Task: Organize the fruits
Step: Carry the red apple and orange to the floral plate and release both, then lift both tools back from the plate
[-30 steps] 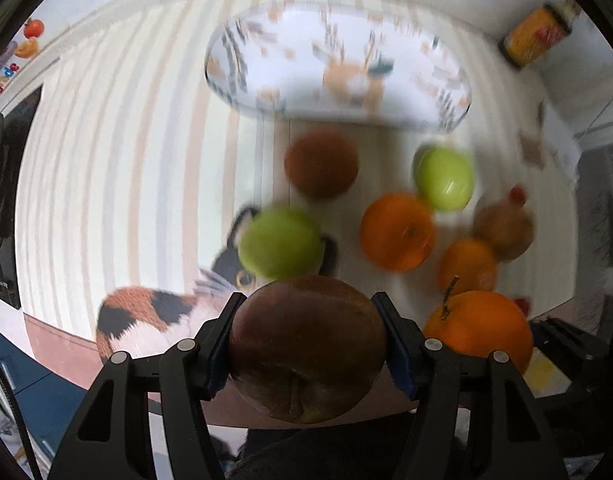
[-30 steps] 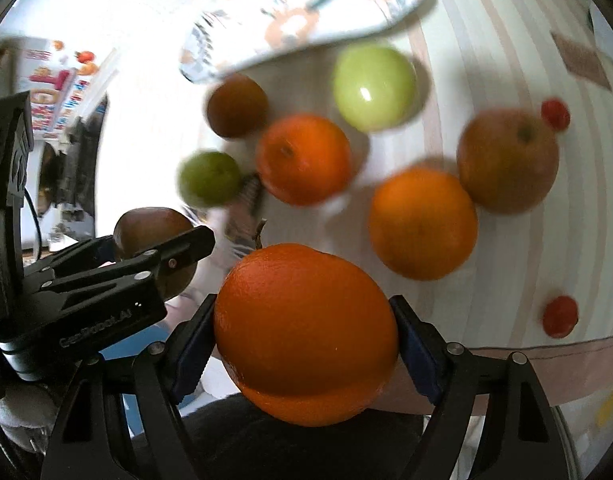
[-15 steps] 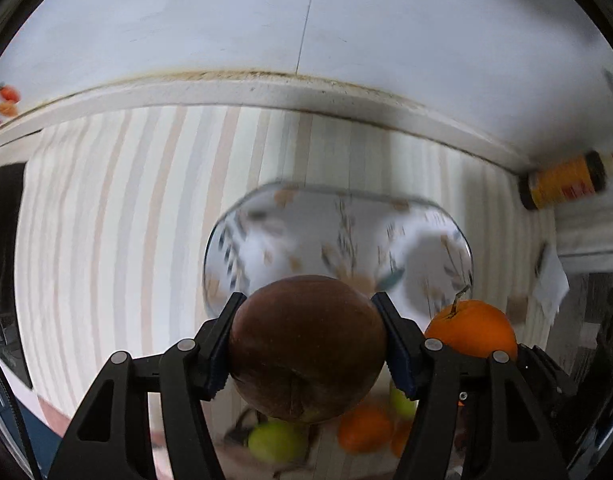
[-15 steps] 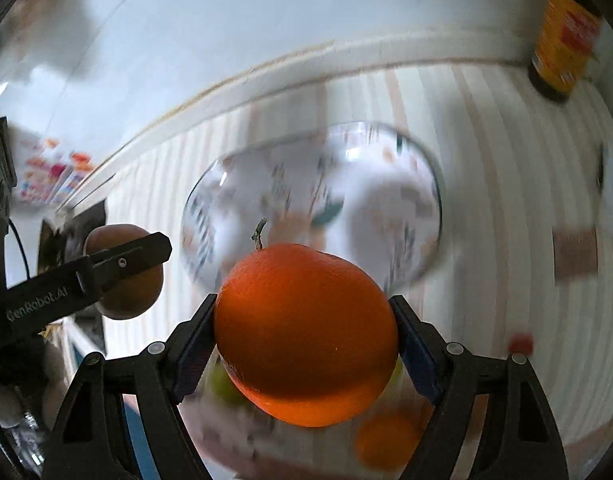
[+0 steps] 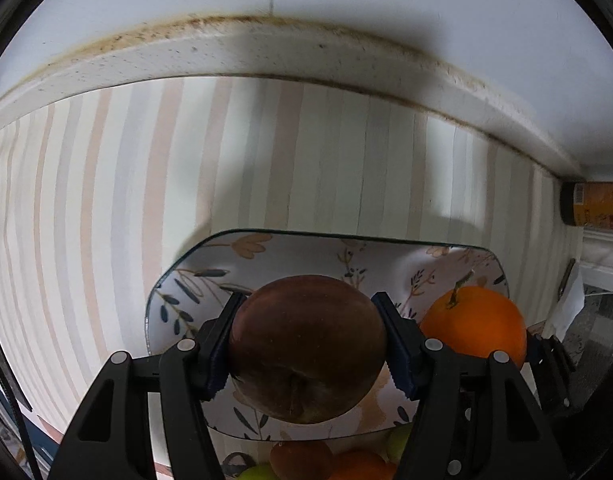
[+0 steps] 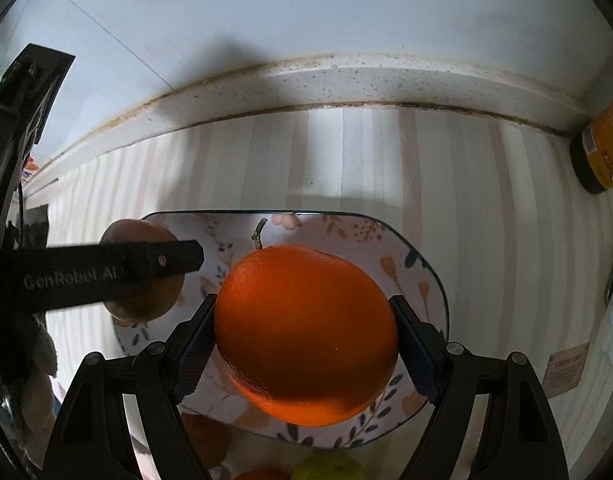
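Note:
My left gripper [image 5: 308, 346] is shut on a dark brown-red apple [image 5: 306, 348] and holds it over the floral plate [image 5: 178, 288]. My right gripper [image 6: 306, 336] is shut on an orange [image 6: 306, 336] with a short stem, held over the same plate [image 6: 422, 276]. In the left wrist view the orange [image 5: 474, 324] hangs to the right of the apple. In the right wrist view the apple [image 6: 142, 304] shows at left behind a left gripper finger [image 6: 106, 272]. More fruit lies below the plate's near edge: oranges [image 5: 358, 466], a brown fruit [image 5: 300, 458], green apples [image 6: 326, 468].
The striped tablecloth [image 5: 106, 200] runs to a white ledge and wall [image 5: 266, 48] at the back. A yellow-labelled bottle [image 6: 606, 148] lies at the far right; it also shows in the left wrist view [image 5: 594, 204]. A small paper tag [image 6: 566, 368] lies at right.
Both grippers have risen from the fruit cluster and moved forward over the plate, each still holding its fruit. The plate now sits directly under them and the loose fruit has dropped to the bottom edge.

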The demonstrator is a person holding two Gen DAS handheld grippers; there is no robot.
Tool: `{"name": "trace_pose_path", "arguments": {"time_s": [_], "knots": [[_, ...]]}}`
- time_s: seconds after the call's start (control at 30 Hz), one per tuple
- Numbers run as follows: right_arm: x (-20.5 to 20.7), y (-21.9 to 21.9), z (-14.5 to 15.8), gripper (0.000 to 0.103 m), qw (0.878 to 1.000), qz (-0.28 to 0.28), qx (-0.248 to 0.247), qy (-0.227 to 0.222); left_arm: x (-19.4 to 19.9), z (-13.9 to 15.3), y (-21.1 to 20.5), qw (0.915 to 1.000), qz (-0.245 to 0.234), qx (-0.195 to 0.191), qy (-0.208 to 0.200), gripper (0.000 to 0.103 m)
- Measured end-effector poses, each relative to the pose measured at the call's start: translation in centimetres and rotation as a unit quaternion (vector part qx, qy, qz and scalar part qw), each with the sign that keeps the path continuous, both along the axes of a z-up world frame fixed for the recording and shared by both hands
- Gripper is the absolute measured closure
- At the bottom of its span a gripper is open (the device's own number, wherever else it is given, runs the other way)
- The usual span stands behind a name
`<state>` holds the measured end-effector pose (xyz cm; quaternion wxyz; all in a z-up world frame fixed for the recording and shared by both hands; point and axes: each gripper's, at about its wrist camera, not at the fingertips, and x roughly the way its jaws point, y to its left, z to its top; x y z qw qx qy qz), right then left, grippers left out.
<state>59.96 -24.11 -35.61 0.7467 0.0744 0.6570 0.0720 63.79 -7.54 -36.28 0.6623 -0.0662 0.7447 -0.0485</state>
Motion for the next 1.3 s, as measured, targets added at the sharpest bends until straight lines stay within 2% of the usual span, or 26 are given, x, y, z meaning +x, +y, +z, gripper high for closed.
{"name": "trace_pose_path", "arguments": {"time_s": [0.17, 0.2, 0.23, 0.3, 0.37, 0.53, 0.7, 0.8, 0.97, 1.1, 1.3], "knots": [[0.6, 0.2, -2.0, 0.017, 1.0, 0.0, 0.021, 0.021, -0.4, -0.4, -1.1, 0.9998, -0.018, 0.0, -0.005, 0.042], [0.7, 0.1, -2.2, 0.017, 1.0, 0.0, 0.023, 0.018, -0.4, -0.4, -1.2, 0.9998, -0.02, 0.003, -0.007, 0.039], [0.8, 0.0, -2.3, 0.017, 0.999, 0.0, 0.027, 0.021, -0.4, -0.5, -1.5, 0.9996, -0.023, 0.011, -0.013, 0.024], [0.7, 0.0, -2.3, 0.014, 0.999, -0.003, 0.031, 0.027, -0.4, -0.1, -1.7, 0.9993, -0.024, 0.013, -0.025, 0.012], [0.6, -0.1, -1.8, 0.004, 0.999, -0.003, 0.026, 0.018, -0.4, 0.7, -1.6, 0.9988, -0.018, 0.016, -0.044, 0.012], [0.0, -1.0, 0.6, 0.004, 1.0, -0.009, 0.01, 0.006, -1.4, 2.9, -0.8, 0.9971, -0.012, 0.022, -0.072, 0.012], [-1.9, -0.7, 2.5, 0.004, 1.0, -0.007, -0.028, 0.002, -4.2, 5.7, -0.1, 0.9924, -0.019, 0.058, -0.107, 0.012], [-3.7, -0.8, 3.8, 0.004, 0.999, -0.012, -0.042, -0.004, -6.3, 7.4, 0.3, 0.9892, -0.018, 0.072, -0.127, 0.012], [-7.2, -0.7, 6.1, 0.004, 0.998, -0.03, -0.061, -0.015, -9.8, 9.7, 1.8, 0.9862, -0.019, 0.072, -0.148, 0.012], [-9.8, -0.2, 7.9, 0.004, 0.996, -0.04, -0.074, -0.033, -12.7, 11.6, 2.2, 0.981, -0.022, 0.084, -0.174, 0.012], [-14.4, 0.4, 11.7, 0.004, 0.994, -0.043, -0.073, -0.071, -17.0, 14.4, 3.0, 0.9753, -0.021, 0.081, -0.205, 0.012]]}}
